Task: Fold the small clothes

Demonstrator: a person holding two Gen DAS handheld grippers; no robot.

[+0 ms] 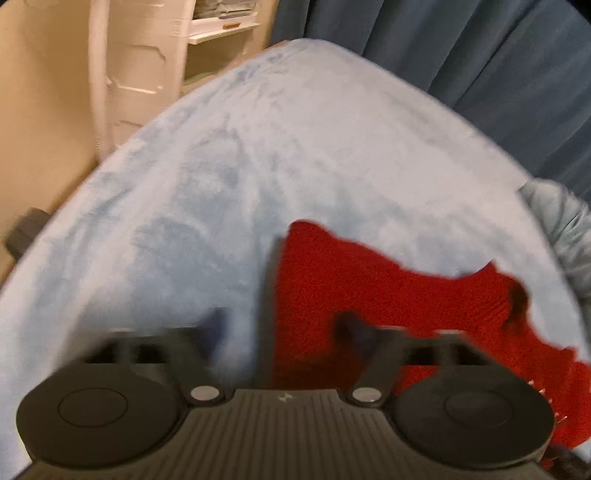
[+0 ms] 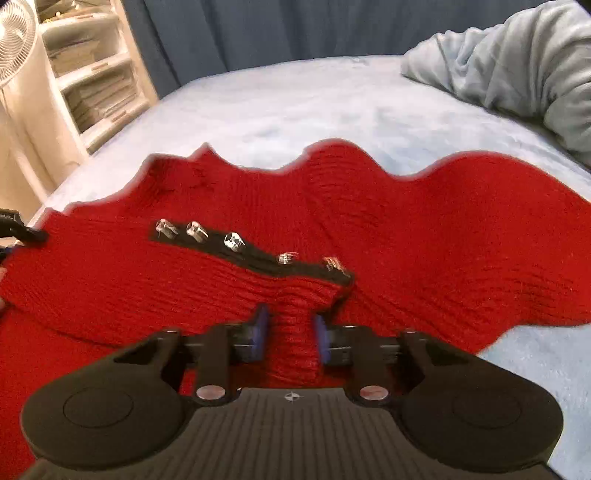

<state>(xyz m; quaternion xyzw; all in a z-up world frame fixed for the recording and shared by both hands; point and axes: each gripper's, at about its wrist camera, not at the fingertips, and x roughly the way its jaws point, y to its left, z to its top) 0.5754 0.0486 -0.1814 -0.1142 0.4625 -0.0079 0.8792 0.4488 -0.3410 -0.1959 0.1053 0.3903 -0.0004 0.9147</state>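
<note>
Two grippers are mine here, one in each hand, both over a pale blue fleece blanket (image 2: pixel 332 99) spread on the bed. My right gripper (image 2: pixel 290 328) is pinched down on a bunched fold of the red knitted garment (image 2: pixel 443 240); its blue pads (image 2: pixel 261 325) press the knit from both sides, with only the squeezed ridge of cloth between them. Just beyond that grip runs a dark band (image 2: pixel 251 254) across the garment, carrying five shiny metal clasps (image 2: pixel 233 240) in a row from left to right. The rest of the knit fans out to the left and right of my tool, its far edge wavy against the blanket.

My left gripper (image 1: pixel 282 325) is blurred in its own view. Its fingers stand well apart, and the red garment (image 1: pixel 369 280) covers the right finger's side, but I cannot tell whether the tool has hold of the cloth. In the right wrist view, a dark tip of that tool touches the garment's left edge.

Far right lies a rumpled grey-blue duvet (image 2: pixel 517 62). Dark blue curtains (image 2: pixel 258 33) hang behind the bed, with pale shelves (image 2: pixel 96 85) and a white fan (image 2: pixel 14 40) at far left
</note>
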